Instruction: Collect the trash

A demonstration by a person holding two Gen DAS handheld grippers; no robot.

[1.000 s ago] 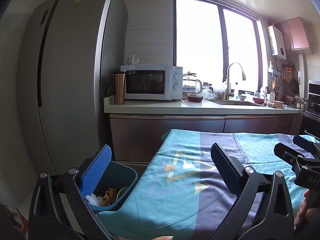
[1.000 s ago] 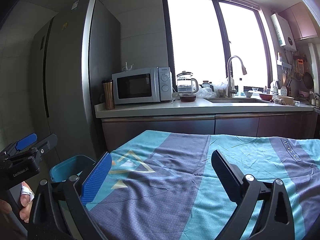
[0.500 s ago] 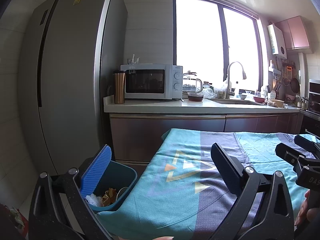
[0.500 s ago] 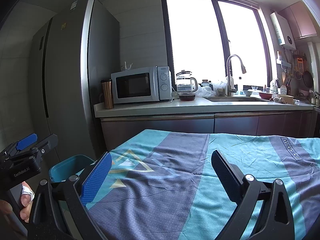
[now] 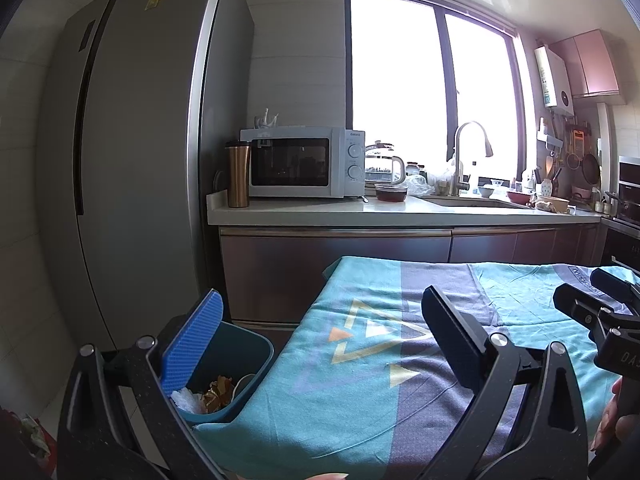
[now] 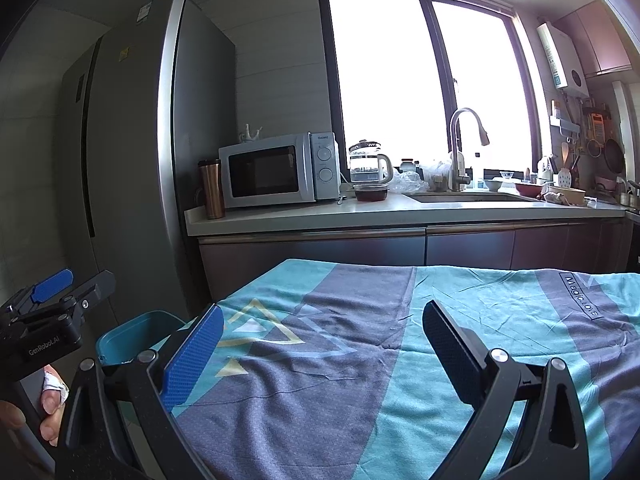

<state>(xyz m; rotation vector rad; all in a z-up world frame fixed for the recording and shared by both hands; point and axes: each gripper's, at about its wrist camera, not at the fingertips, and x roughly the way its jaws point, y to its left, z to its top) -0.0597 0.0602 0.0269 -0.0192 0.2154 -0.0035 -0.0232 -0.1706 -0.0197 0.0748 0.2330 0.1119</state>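
Observation:
A teal trash bin (image 5: pixel 244 356) stands on the floor at the table's left end; it holds white tissue (image 5: pixel 185 399), a brown wrapper (image 5: pixel 216 394) and a cup. It also shows in the right wrist view (image 6: pixel 136 336). My left gripper (image 5: pixel 320 316) is open and empty, held over the table's left end and the bin. My right gripper (image 6: pixel 320 324) is open and empty above the cloth. Each gripper shows at the edge of the other's view: the right one (image 5: pixel 596 308), the left one (image 6: pixel 60 292).
The table wears a teal and purple cloth (image 6: pixel 360 360). Behind it runs a kitchen counter (image 5: pixel 360 216) with a microwave (image 5: pixel 300 162), a copper tumbler (image 5: pixel 238 174), a kettle and a sink. A tall grey fridge (image 5: pixel 132 160) stands at left.

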